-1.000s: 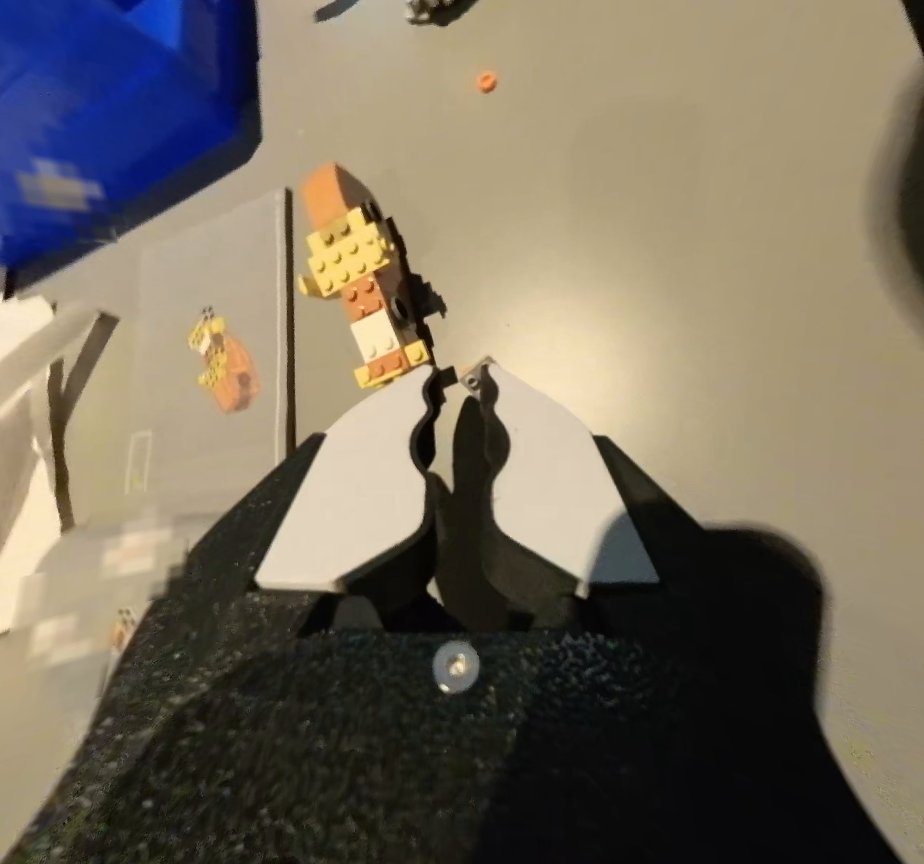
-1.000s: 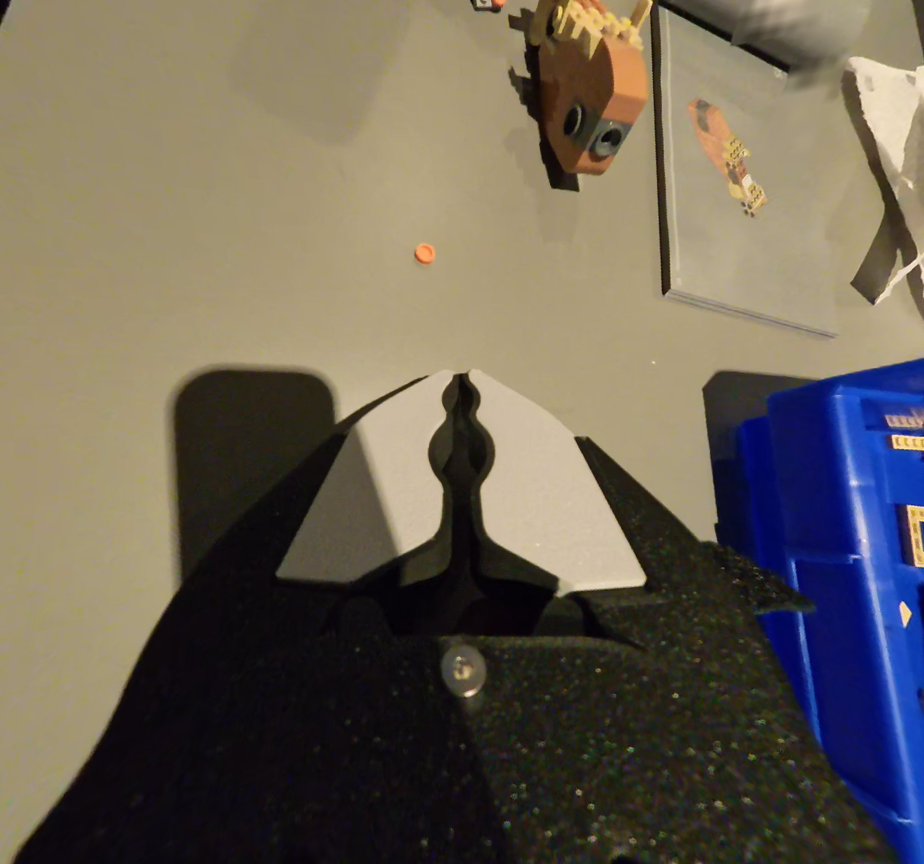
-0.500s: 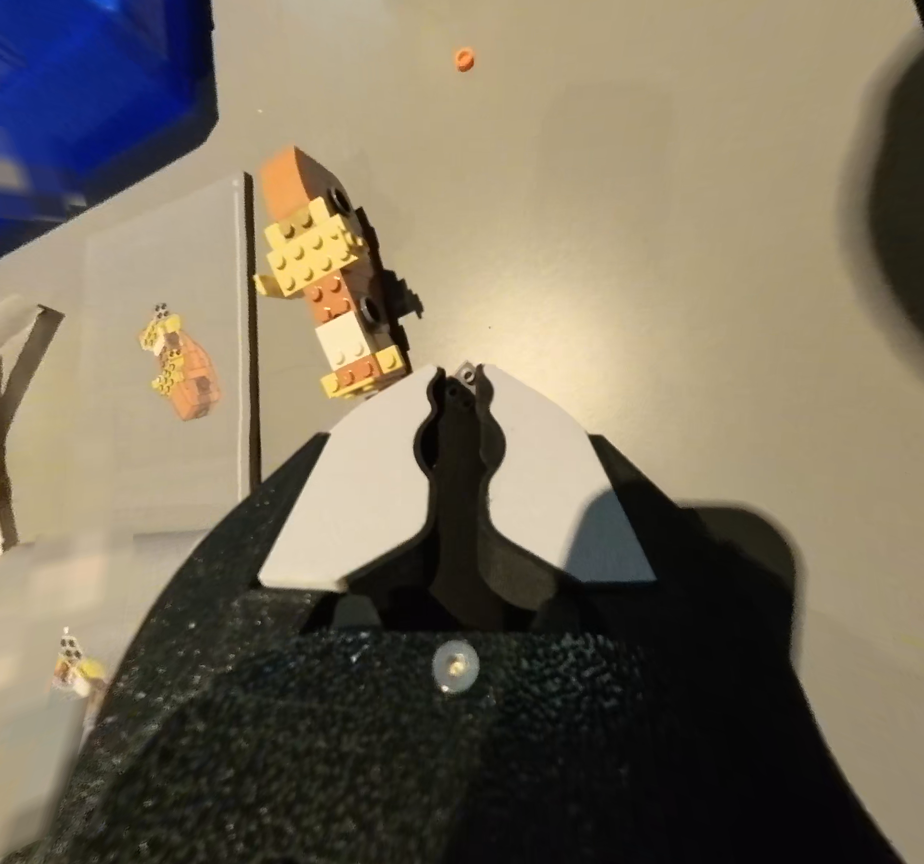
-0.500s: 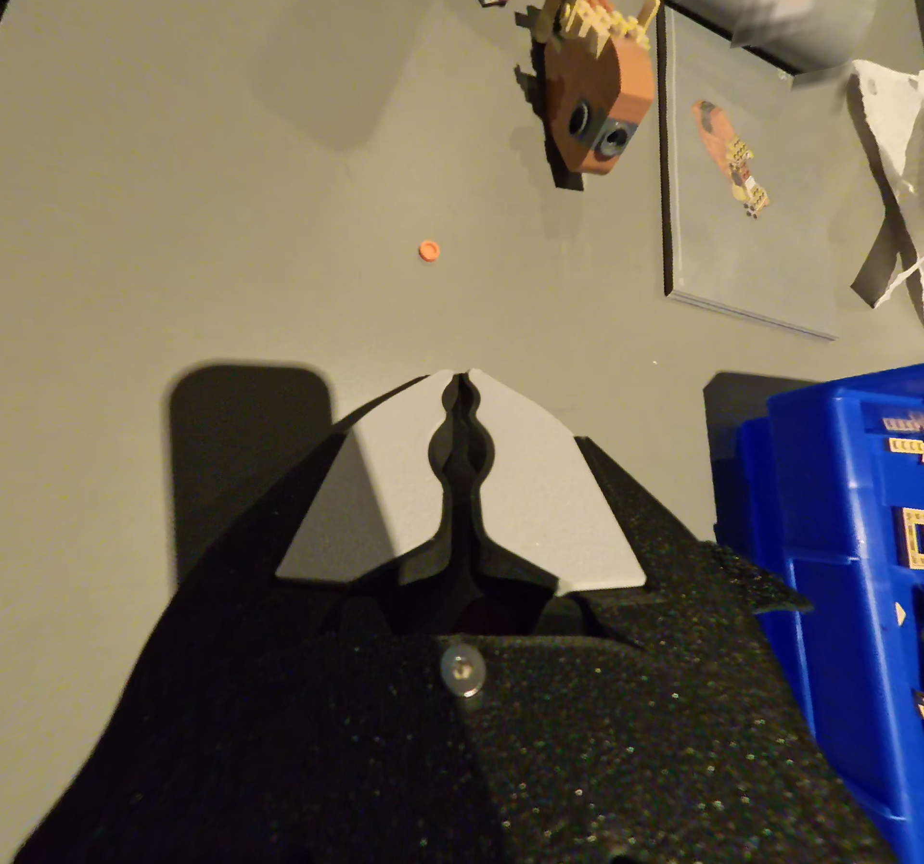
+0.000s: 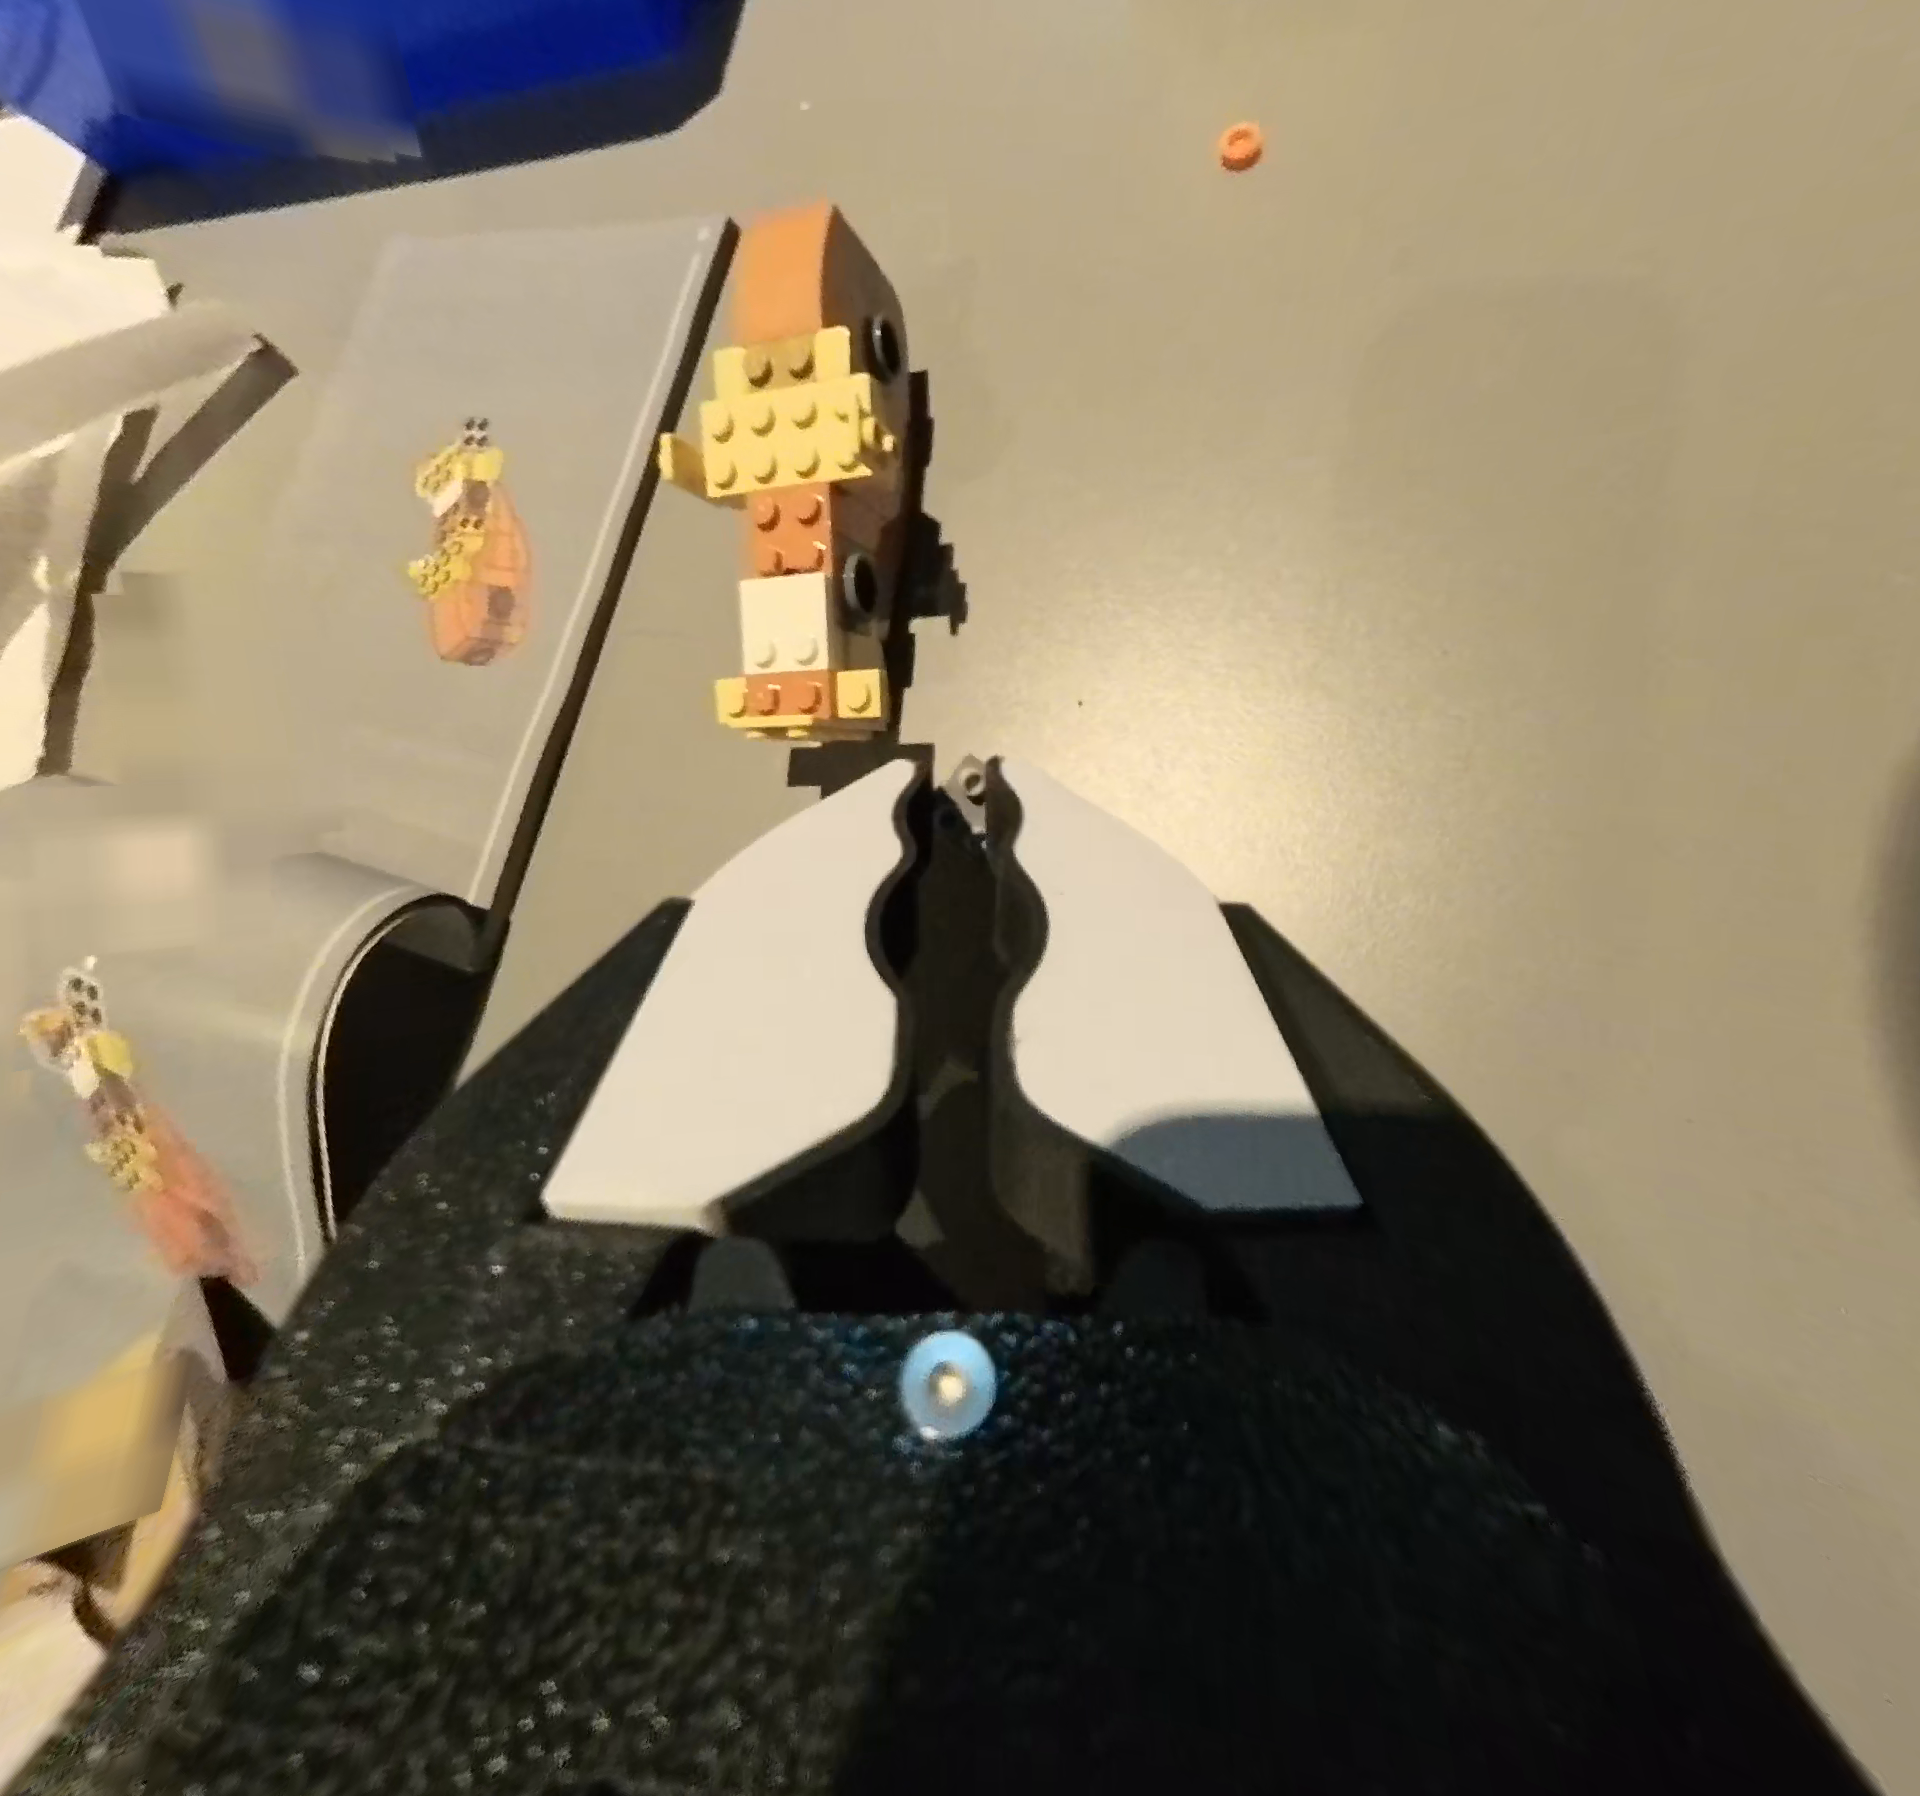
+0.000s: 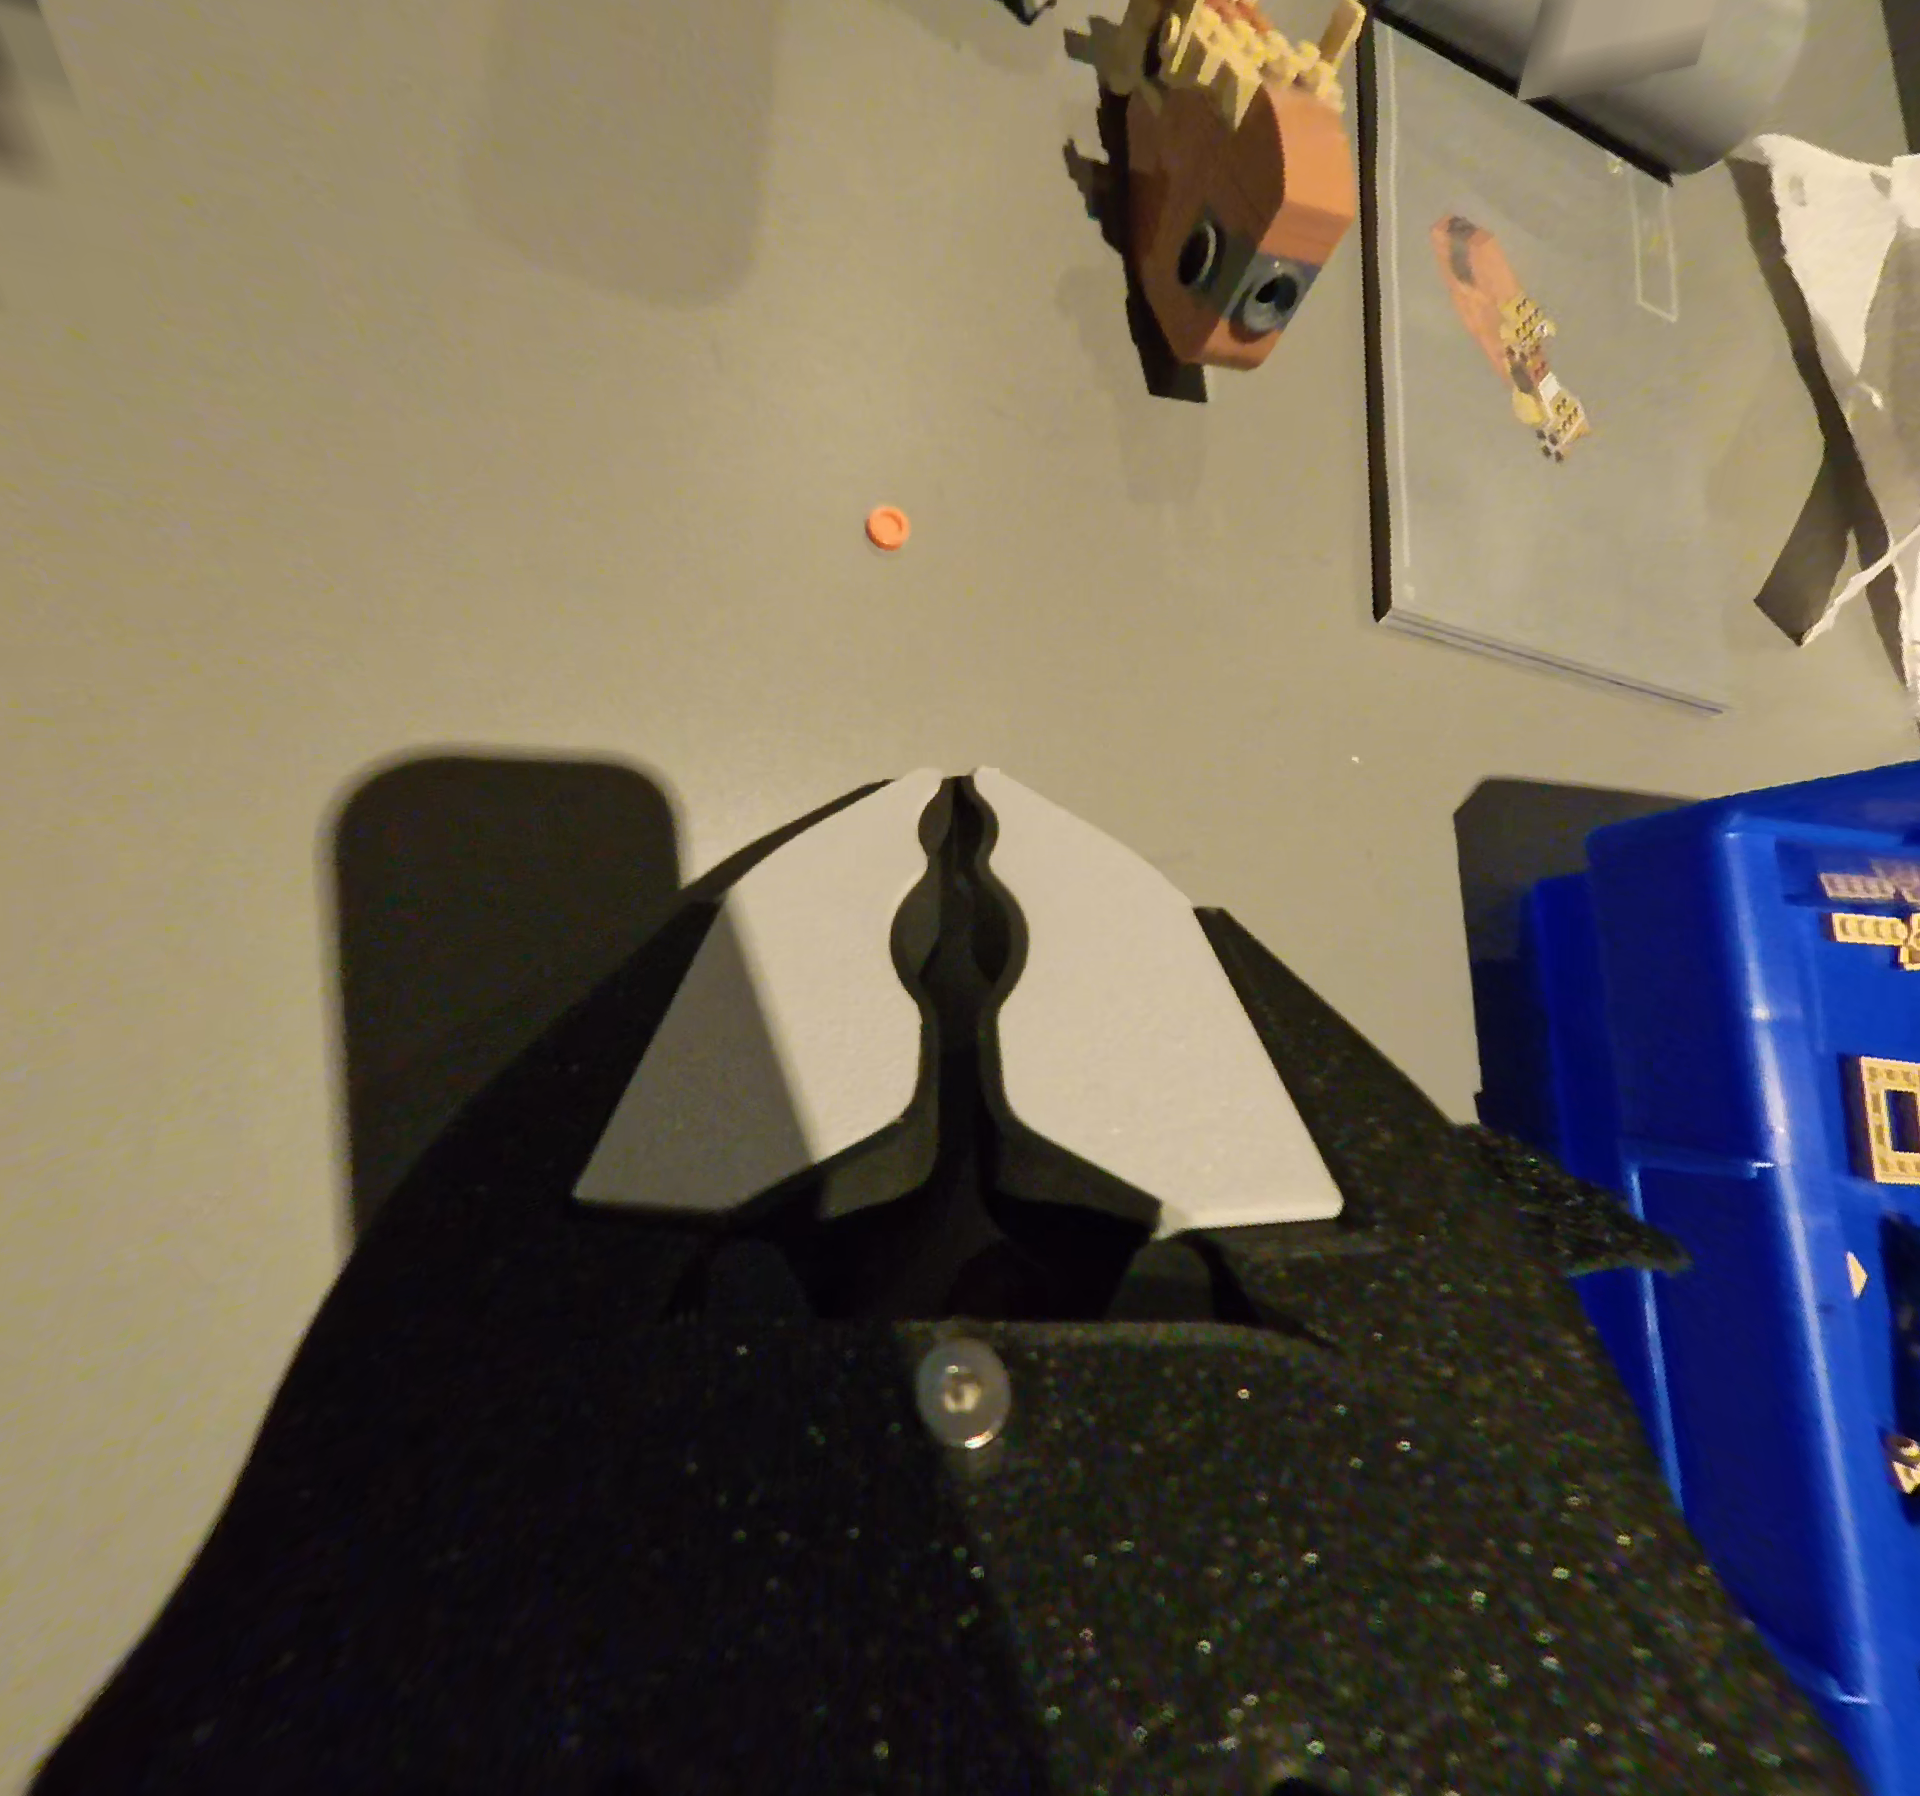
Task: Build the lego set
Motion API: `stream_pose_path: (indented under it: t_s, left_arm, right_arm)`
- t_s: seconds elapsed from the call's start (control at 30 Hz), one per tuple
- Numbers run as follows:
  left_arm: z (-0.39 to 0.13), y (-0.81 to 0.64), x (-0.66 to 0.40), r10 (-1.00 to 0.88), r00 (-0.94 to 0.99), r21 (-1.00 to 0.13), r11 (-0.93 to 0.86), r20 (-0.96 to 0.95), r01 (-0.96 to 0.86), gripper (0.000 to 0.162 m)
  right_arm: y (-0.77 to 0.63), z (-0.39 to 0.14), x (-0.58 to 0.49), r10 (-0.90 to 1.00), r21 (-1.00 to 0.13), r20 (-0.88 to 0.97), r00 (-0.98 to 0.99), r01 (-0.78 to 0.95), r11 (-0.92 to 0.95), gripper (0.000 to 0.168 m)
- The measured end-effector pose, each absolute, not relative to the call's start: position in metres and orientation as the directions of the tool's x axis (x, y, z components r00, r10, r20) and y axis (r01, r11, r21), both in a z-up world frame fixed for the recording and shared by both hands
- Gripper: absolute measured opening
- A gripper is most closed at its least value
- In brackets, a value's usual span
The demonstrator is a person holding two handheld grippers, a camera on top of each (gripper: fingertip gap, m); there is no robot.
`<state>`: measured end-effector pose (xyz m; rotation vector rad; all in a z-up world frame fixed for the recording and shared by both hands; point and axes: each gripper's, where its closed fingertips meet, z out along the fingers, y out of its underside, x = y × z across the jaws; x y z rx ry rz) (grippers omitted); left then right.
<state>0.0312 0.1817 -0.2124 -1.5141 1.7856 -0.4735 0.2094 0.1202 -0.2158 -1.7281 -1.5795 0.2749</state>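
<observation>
My left gripper point(image 5: 961, 778) pinches a small dark piece point(image 5: 968, 790) at its tips, just short of the near end of the lego model point(image 5: 805, 468). The model lies on the grey tabletop point(image 5: 1403, 499), close beside the booklet point(image 5: 468, 541). My right gripper point(image 6: 958, 782) has its fingers closed together and empty, hovering well back from an orange stud point(image 6: 887, 527). A blue bin point(image 6: 1766, 1175) sits at its right.
</observation>
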Motion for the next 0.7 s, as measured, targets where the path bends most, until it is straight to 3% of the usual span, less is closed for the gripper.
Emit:
stream_pose_path:
  t_s: [0.37,0.7]
  left_arm:
    - [-0.200,0.185,0.030,-0.890,0.239,-0.740,0.147,-0.389,-0.657,0.009]
    - [-0.197,0.194,0.033,-0.756,0.324,-0.686,0.217,-0.568,-0.695,0.008]
  right_arm:
    - [0.120,-0.216,0.210,0.919,-0.645,0.334,0.209,0.762,0.061,0.000]
    - [0.120,-0.216,0.210,0.919,-0.643,0.337,0.207,0.764,0.063,0.000]
